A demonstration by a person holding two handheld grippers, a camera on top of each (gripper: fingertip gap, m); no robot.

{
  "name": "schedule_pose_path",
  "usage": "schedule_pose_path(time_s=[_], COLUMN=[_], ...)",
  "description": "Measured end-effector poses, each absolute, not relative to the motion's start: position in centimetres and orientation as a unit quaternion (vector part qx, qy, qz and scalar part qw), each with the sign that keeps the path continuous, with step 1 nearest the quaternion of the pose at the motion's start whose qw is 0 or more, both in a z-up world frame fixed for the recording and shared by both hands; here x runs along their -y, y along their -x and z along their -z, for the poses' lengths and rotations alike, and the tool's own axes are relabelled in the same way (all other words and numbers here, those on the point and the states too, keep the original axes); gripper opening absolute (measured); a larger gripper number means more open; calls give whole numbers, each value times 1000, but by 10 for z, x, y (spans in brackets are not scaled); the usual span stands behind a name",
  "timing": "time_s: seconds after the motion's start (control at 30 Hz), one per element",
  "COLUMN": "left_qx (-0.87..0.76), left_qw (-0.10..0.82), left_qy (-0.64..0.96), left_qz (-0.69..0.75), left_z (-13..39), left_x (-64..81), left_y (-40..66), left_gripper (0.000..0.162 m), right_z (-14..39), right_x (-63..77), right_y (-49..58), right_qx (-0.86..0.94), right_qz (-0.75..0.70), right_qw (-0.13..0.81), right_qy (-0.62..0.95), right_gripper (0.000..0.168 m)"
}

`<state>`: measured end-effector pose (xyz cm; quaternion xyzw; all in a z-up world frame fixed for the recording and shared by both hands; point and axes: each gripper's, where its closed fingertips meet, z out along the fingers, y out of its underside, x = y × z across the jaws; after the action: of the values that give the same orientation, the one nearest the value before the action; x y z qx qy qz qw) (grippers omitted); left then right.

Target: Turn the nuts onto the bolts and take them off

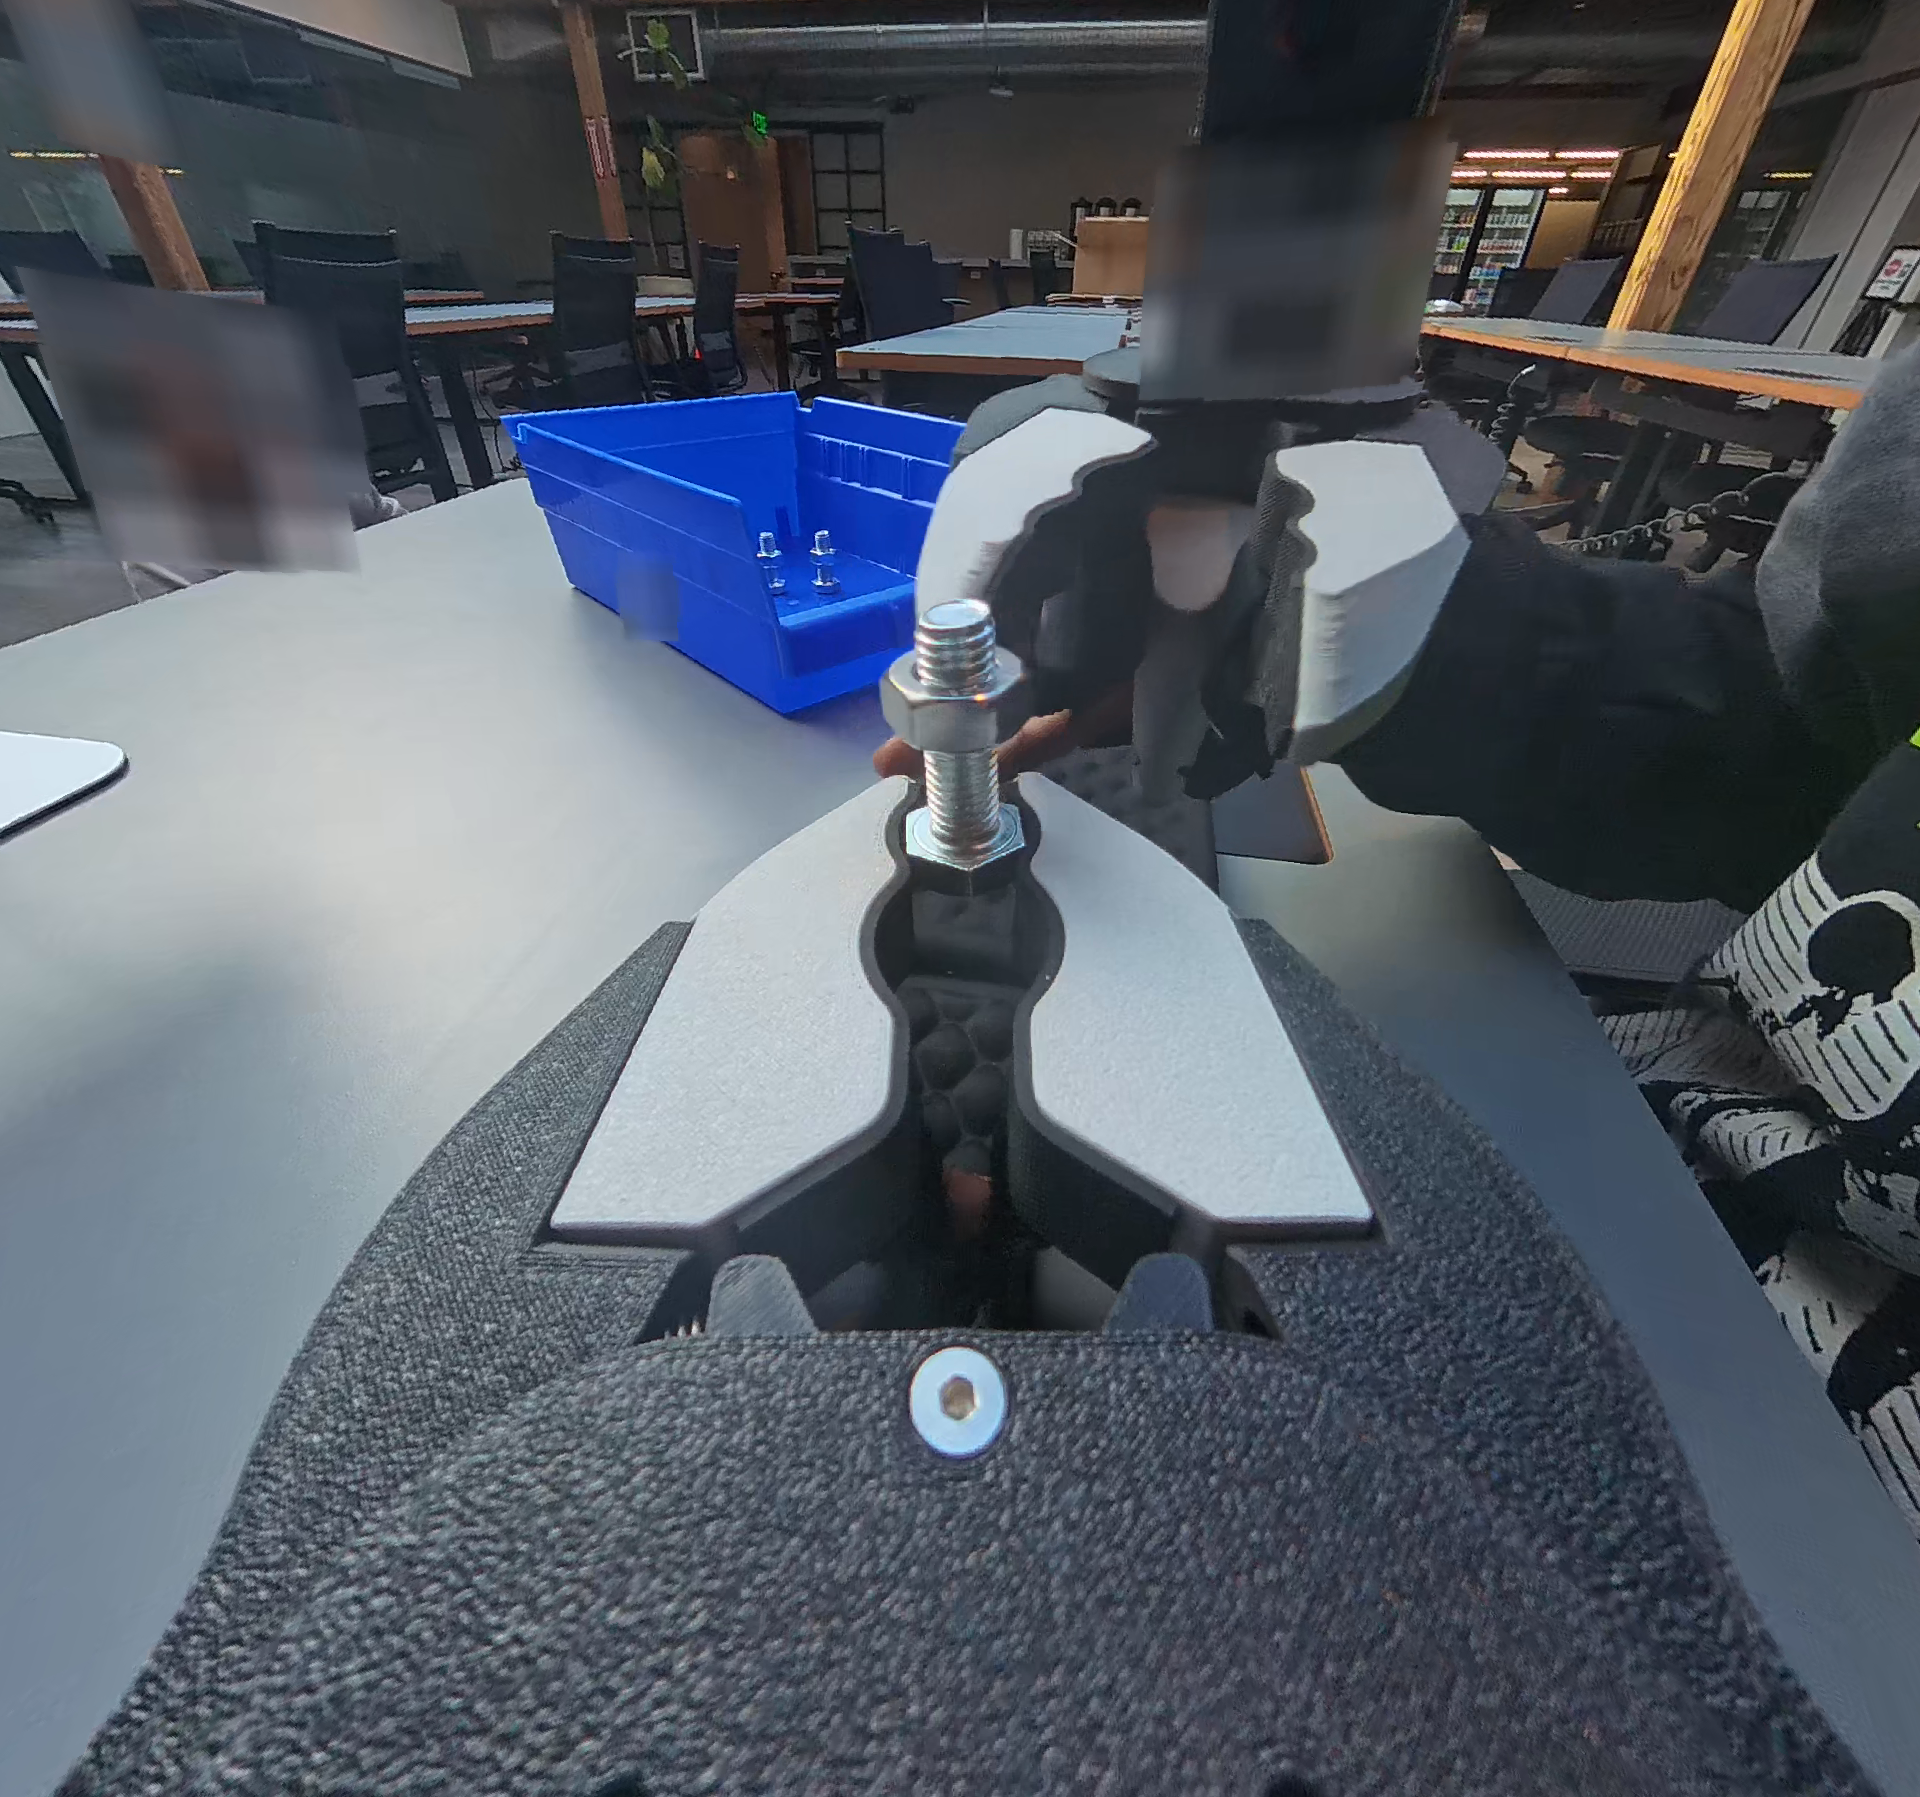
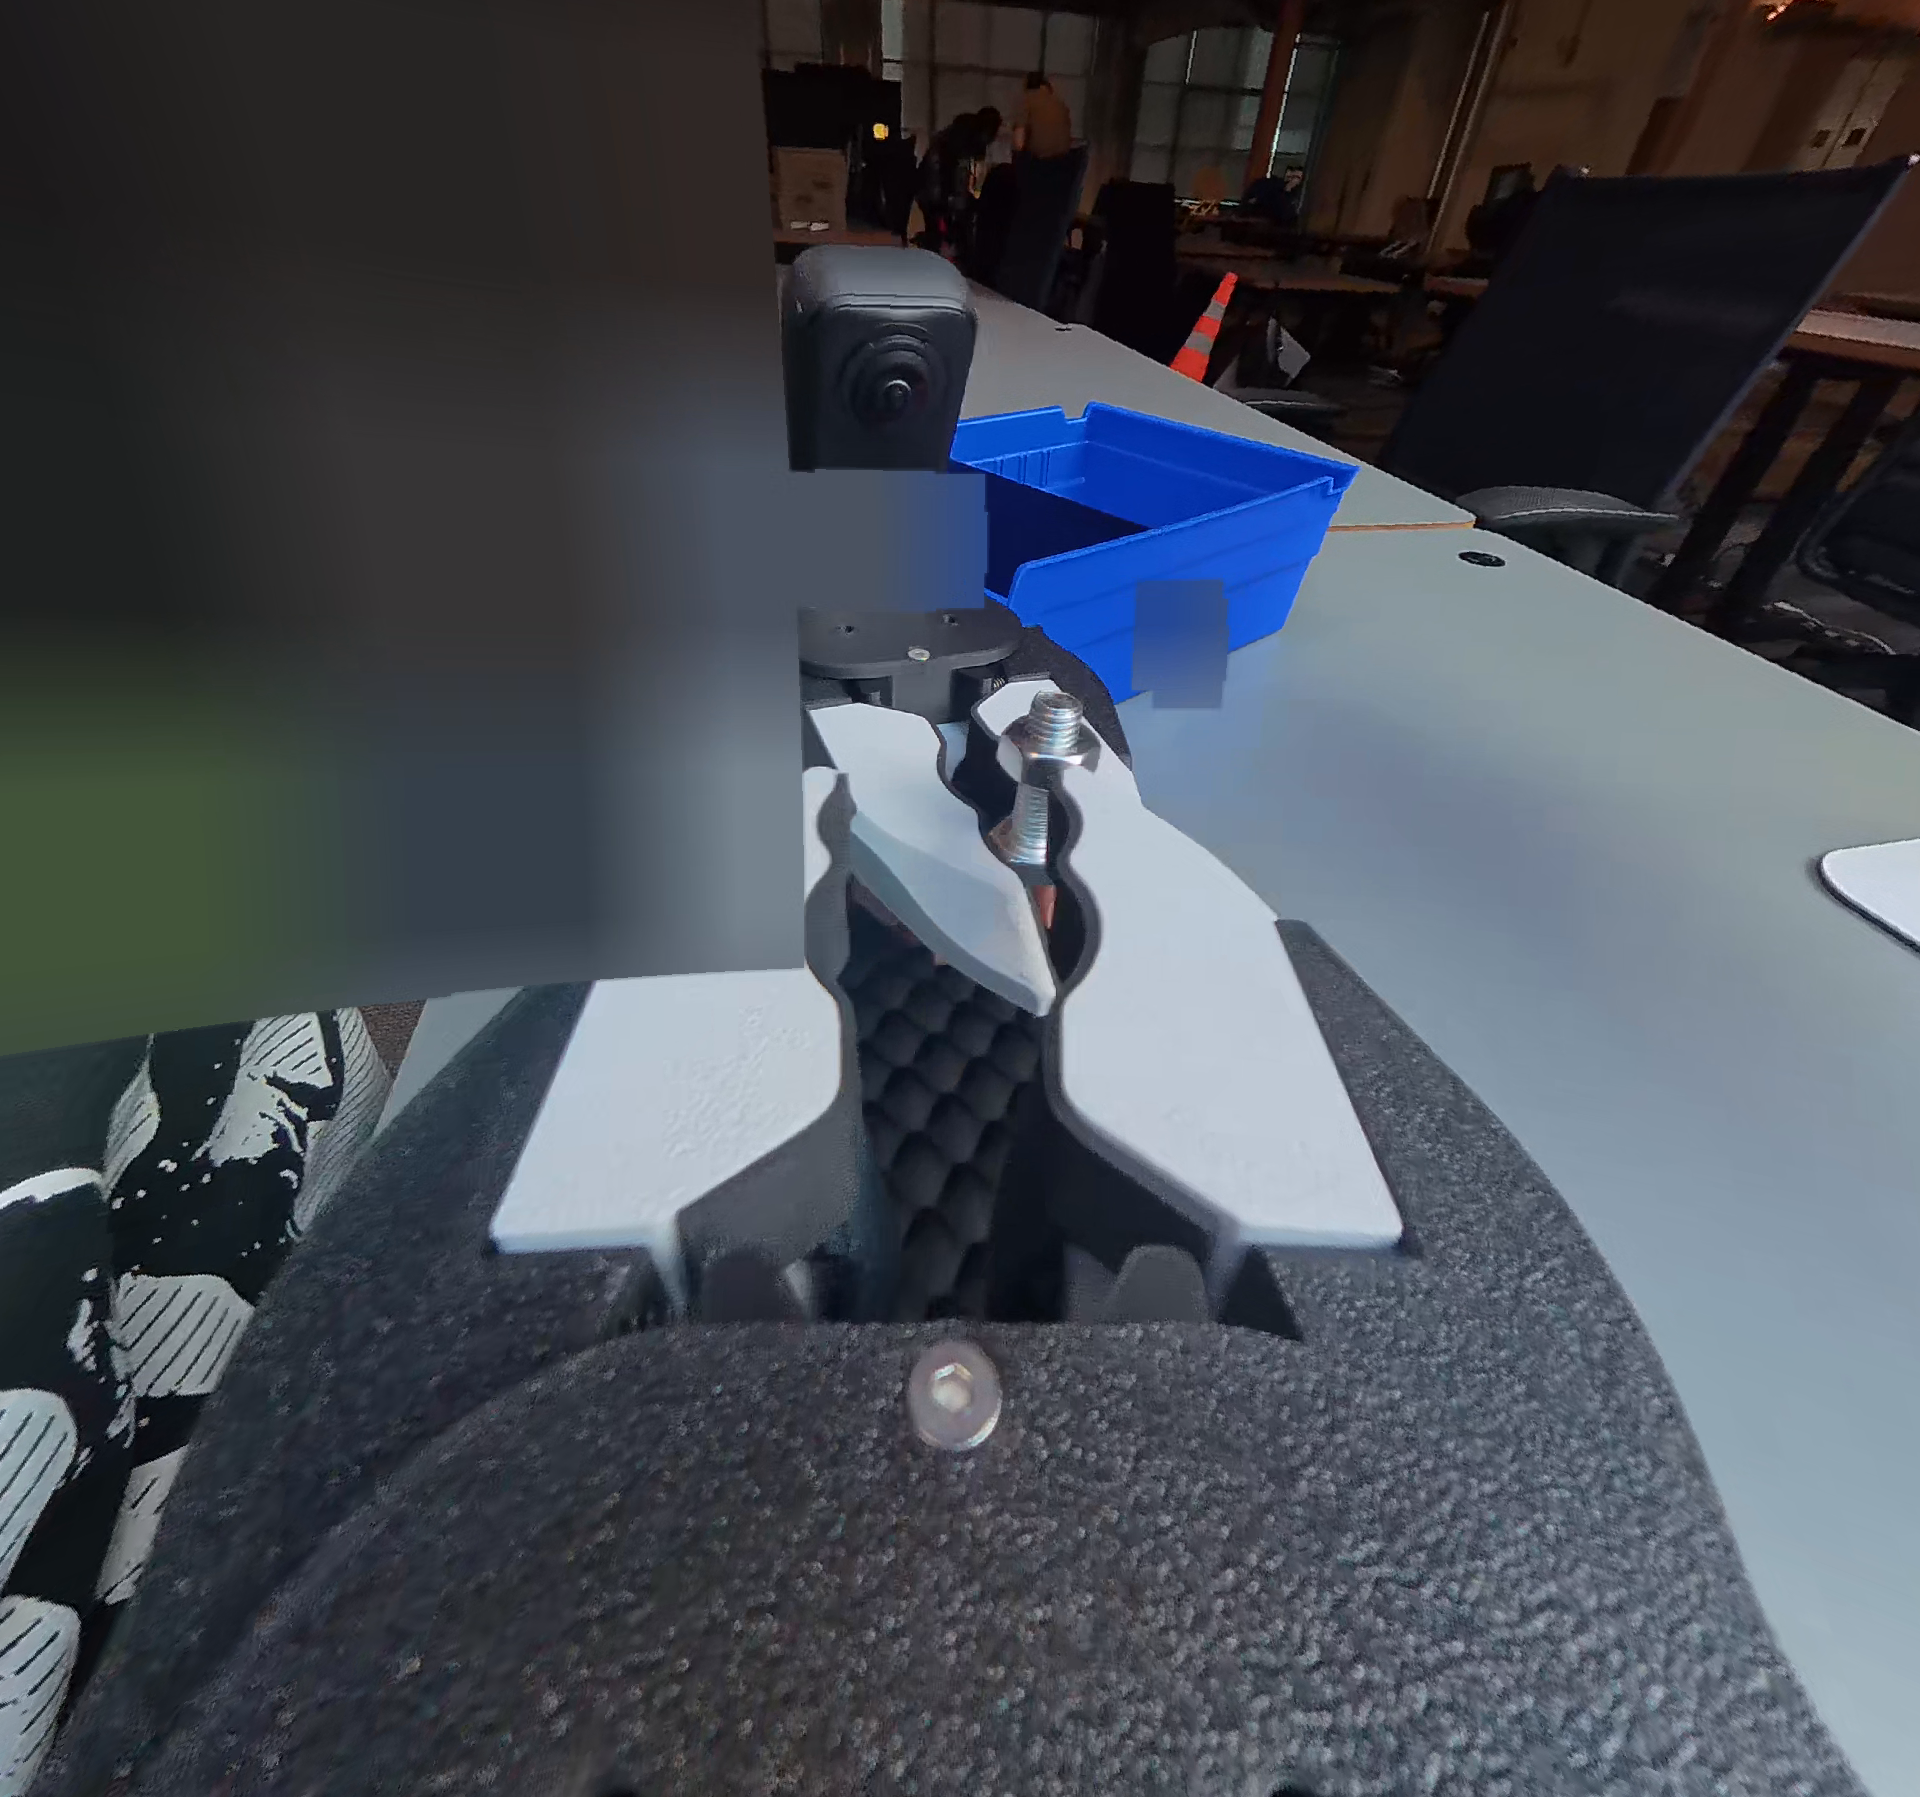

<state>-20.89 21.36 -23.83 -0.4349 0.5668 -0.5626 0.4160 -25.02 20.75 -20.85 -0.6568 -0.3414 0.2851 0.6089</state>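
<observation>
**Progress**

1. Table (image 1: 416, 812): no loose hardware shows on it. A white pad (image 1: 52, 771) lies at its edge.
2. Bin (image 1: 665, 500): it stands on the table, well apart from the work. Two spare bolts (image 1: 823, 558) stand upright in it, each with a nut on it. Judge these as either finished or waiting; the views do not settle which.
3. Left gripper (image 1: 961, 812): the jaws are closed on the hex head of the bolt (image 1: 951, 641) and hold it upright above the table.
4. Right gripper (image 2: 961, 791): the jaws stand apart and hold nothing. They straddle the bolt and one finger of the left gripper.
5. Nut (image 1: 948, 700): it sits on the thread close to the bolt's free end, with a few turns showing above it and a long bare run below.

Judge the job as mid-cycle. The nut is engaged but far from the head. You are either a few turns into threading on or a few turns short of taking off.

**Hidden or unclear**

- Direction of turning cannot be read from one moment.
- You cannot tell whether a right finger touches the nut; it is just beside it.
- A large blurred patch covers the left of the right wrist view.
- The bin floor is hidden in the right wrist view, and only partly visible in the left.
- The bolt head is partly sunk between the left pads.
</observation>
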Motion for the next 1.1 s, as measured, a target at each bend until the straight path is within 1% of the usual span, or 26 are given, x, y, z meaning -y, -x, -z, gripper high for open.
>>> schedule_pose_path(time_s=[0.1, 0.17, 0.2, 0.3, 0.33, 0.43, 0.57, 0.8, 1.1], left_qx=[-564, -566, -567, -567, -567, -569, -570, -568, -567], left_qw=[415, 416, 416, 415, 414, 414, 412, 413, 415], left_qy=[436, 435, 435, 434, 433, 432, 432, 433, 434], left_qz=[565, 563, 563, 564, 565, 564, 564, 565, 564], left_z=[238, 238, 238, 238, 238, 238, 239, 238, 238], left_x=[-214, -214, -214, -213, -213, -213, -212, -213, -213], left_y=[209, 209, 209, 209, 209, 209, 209, 209, 208], left_gripper=[14, 14, 14, 14, 14, 14, 14, 14, 14], right_z=[202, 201, 201, 203, 205, 209, 208, 209, 208], right_x=[-199, -200, -202, -214, -216, -222, -227, -226, -217], right_y=[247, 244, 242, 241, 244, 256, 272, 277, 259], right_qx=[336, 332, 328, 316, 321, 337, 356, 365, 342], right_qz=[-300, -295, -289, -282, -287, -293, -307, -301, -289], right_qw=[618, 623, 626, 630, 624, 615, 609, 605, 614], right_qy=[644, 644, 646, 651, 652, 649, 639, 640, 650], right_gripper=[15, 14, 17, 50, 56, 63, 65, 63, 50])
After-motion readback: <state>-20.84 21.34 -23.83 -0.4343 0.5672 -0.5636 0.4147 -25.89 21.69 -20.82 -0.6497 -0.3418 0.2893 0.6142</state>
